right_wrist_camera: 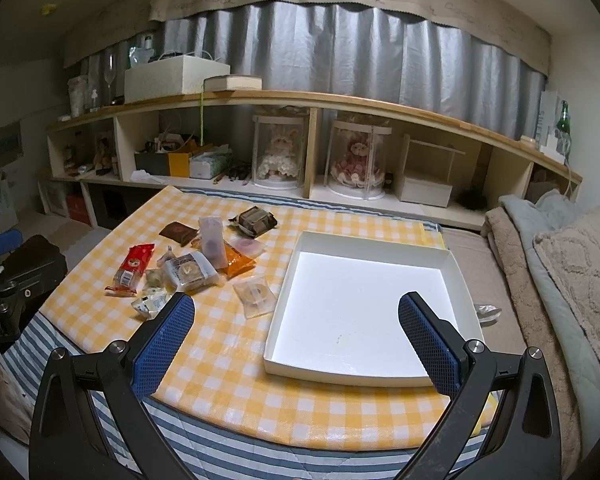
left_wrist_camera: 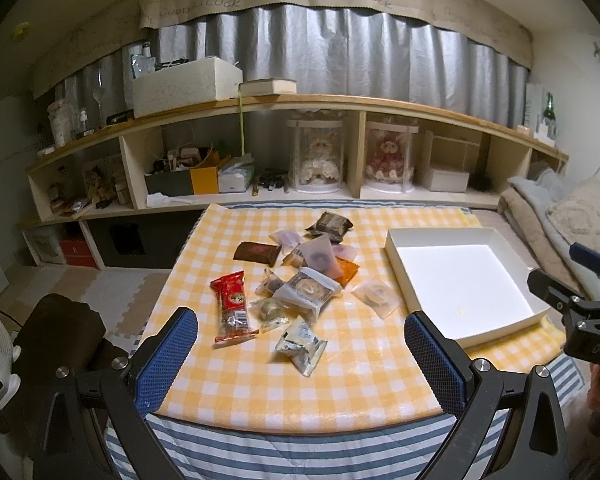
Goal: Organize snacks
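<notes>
Several wrapped snacks lie heaped on the yellow checked tablecloth [left_wrist_camera: 260, 392]: a red packet [left_wrist_camera: 231, 303], a brown flat packet [left_wrist_camera: 257, 252], a dark wrapped cake [left_wrist_camera: 329, 225], an orange packet [left_wrist_camera: 347, 269] and clear pouches [left_wrist_camera: 376, 295]. To their right an empty white shallow box [left_wrist_camera: 396, 240] sits on the cloth; in the right wrist view the box [right_wrist_camera: 300, 254] fills the middle. My left gripper [left_wrist_camera: 300, 344] hangs open above the table's near edge, nothing between its blue pads. My right gripper [right_wrist_camera: 296, 332] is open too, over the box's near side.
A low wooden shelf unit [left_wrist_camera: 300, 102] runs along the back wall, with two dolls in clear cases [left_wrist_camera: 318, 158], boxes and clutter. Folded blankets and a pillow [right_wrist_camera: 572, 264] lie right of the table. A striped quilt [left_wrist_camera: 284, 456] hangs below the table's front edge.
</notes>
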Demonstrator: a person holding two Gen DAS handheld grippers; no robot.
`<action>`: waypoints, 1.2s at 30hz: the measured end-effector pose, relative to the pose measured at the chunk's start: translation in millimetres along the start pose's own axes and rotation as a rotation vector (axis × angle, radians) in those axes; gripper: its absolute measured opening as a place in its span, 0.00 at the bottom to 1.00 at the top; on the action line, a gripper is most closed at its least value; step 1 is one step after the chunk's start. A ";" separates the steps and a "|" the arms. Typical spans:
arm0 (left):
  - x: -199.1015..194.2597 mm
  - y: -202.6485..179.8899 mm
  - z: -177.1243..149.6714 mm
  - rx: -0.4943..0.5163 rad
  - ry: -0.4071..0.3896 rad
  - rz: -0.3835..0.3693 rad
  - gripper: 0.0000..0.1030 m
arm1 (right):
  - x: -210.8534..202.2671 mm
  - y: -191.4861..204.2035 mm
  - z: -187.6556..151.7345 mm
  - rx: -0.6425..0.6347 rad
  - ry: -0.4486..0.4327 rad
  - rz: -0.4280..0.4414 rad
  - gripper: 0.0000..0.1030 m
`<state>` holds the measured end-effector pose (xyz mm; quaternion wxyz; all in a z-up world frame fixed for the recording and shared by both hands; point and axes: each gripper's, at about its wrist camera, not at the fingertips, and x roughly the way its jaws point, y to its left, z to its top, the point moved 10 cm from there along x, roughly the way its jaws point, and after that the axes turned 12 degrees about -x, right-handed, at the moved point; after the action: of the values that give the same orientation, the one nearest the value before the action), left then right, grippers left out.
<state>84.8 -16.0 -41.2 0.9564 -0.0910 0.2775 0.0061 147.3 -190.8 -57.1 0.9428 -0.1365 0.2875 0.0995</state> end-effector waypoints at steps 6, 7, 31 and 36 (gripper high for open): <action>9.0 -5.2 17.9 0.004 -0.003 -0.020 1.00 | 3.3 -5.7 14.4 -0.010 -0.022 -0.022 1.00; 9.8 -0.9 19.2 0.005 -0.005 -0.023 1.00 | 5.3 -5.8 17.6 -0.009 -0.026 -0.017 1.00; 189.3 46.9 46.6 -0.135 0.233 0.055 0.89 | 151.2 12.2 65.4 0.067 0.088 0.193 0.99; 225.7 45.6 10.2 -0.234 0.442 0.030 0.80 | 191.4 31.6 39.5 0.001 0.203 0.266 0.87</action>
<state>278.3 21.8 -160.7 0.8552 -0.1961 0.4787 0.0324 315.2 -127.7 -140.9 0.8874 -0.1063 0.3970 0.2090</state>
